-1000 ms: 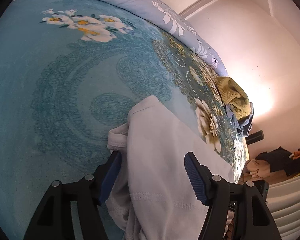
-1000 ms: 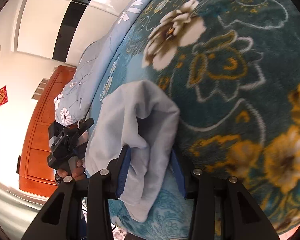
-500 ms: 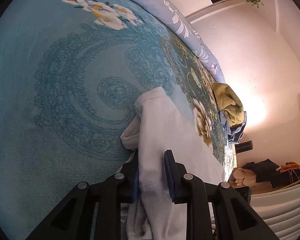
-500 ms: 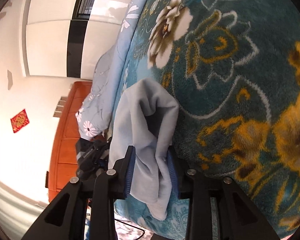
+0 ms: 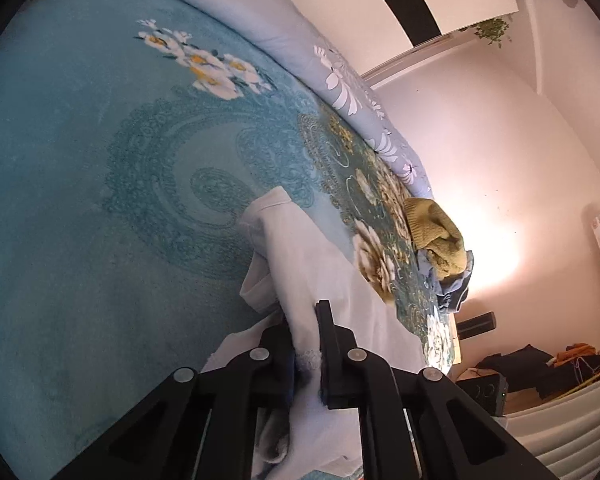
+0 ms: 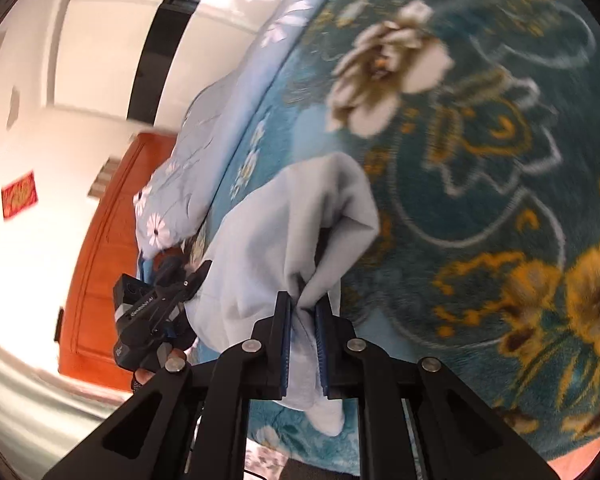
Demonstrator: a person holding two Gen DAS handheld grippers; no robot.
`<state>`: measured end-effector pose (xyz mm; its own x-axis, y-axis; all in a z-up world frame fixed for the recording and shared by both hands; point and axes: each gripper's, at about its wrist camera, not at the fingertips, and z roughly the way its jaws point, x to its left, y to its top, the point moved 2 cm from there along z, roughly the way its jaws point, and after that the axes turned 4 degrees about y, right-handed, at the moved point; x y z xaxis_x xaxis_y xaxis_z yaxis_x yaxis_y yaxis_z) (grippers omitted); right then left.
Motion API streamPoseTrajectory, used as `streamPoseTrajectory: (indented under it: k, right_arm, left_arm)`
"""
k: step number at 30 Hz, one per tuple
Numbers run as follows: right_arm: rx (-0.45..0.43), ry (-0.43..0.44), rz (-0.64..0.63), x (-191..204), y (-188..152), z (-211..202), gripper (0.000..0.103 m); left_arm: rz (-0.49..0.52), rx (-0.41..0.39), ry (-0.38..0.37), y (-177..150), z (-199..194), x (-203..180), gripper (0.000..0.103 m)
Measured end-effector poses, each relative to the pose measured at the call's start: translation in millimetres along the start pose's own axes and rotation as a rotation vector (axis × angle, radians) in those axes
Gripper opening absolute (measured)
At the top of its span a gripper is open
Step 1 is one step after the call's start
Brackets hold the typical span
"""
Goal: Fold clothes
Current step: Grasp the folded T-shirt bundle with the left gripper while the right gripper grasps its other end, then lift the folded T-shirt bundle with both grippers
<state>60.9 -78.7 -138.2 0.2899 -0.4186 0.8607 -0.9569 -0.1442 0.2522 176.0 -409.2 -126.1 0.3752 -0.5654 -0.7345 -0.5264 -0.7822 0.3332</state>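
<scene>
Pale garment (image 5: 324,280) is lying stretched across the teal floral blanket (image 5: 80,200) near the bed's edge, bunched at both ends. Left gripper (image 5: 306,344) is pinching a gathered, stitched hem; right gripper (image 6: 303,332) is pinching a wad at the opposite end, with loose cloth drooping below the jaws. Fabric is reading as thin, light and limp (no stiffness; it is sagging wherever unsupported), so it is likely to slump and slip if held by a single layer. Judgement: hold is best taken at hems or corners, through all layers. A yellow-green knit (image 5: 436,236) is sitting further along the bed.
</scene>
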Motion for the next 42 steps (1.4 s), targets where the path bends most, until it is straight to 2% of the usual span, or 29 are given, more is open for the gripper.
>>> streamPoseTrajectory:
  k: [3,6,11,15,18,20,23,26,27,28,30,33,35,39,41,42]
  right_arm:
    - [0.020,0.021,-0.044,19.3,4.5,1.9,0.012]
    - [0.049,0.067,-0.127,48.1,6.0,4.2,0.011]
    - [0.117,0.163,-0.226,84.5,2.0,21.1,0.011]
    - [0.160,0.159,-0.216,76.3,0.5,53.2,0.011]
    - [0.208,0.052,-0.143,39.2,-4.5,81.7,0.011]
    - [0.219,0.005,-0.092,15.6,-9.3,88.2,0.011]
    - [0.190,0.038,-0.065,5.1,-9.2,77.8,0.012]
    - [0.112,0.020,-0.098,8.4,-2.0,58.1,0.014]
    - [0.095,0.035,-0.090,8.2,-0.1,54.8,0.019]
    - [0.089,0.051,-0.077,6.9,1.3,54.3,0.033]
    - [0.107,0.059,-0.060,5.4,1.2,62.0,0.041]
    - [0.148,0.031,-0.056,4.0,-3.4,76.9,0.042]
    - [0.148,0.003,-0.062,6.5,-6.9,85.1,0.042]
    - [0.155,-0.004,-0.058,9.5,-11.2,90.0,0.042]
    - [0.159,-0.008,-0.056,11.0,-13.4,92.5,0.041]
    - [0.160,-0.009,-0.055,11.7,-14.5,93.7,0.035]
  left_arm:
    - [0.009,-0.043,-0.015,-5.6,-26.3,-4.3,0.007]
    - [0.029,-0.122,-0.038,-7.7,-66.8,-10.3,0.007]
    - [0.048,-0.257,-0.017,-17.2,-137.3,-7.8,0.007]
    - [0.001,-0.277,0.096,-28.8,-139.7,24.4,0.007]
    - [-0.059,-0.264,0.189,-38.9,-122.0,60.1,0.008]
    - [-0.121,-0.241,0.185,-44.1,-114.4,83.8,0.005]
    - [-0.159,-0.247,0.140,-47.6,-116.6,98.8,0.005]
    - [-0.155,-0.262,0.099,-47.6,-120.5,99.4,0.014]
    - [-0.156,-0.259,0.089,-46.4,-119.2,100.4,0.030]
    - [-0.159,-0.251,0.094,-45.2,-116.0,101.7,0.050]
    - [-0.161,-0.234,0.108,-44.6,-108.9,103.1,0.057]
    - [-0.165,-0.183,0.092,-47.7,-92.6,102.3,0.060]
    - [-0.173,-0.157,0.098,-49.6,-82.0,100.6,0.060]
    - [-0.174,-0.179,0.111,-51.9,-74.2,97.0,0.058]
    - [-0.185,-0.181,0.129,-53.2,-74.5,98.5,0.045]
    - [-0.195,-0.177,0.150,-53.8,-74.0,100.3,0.026]
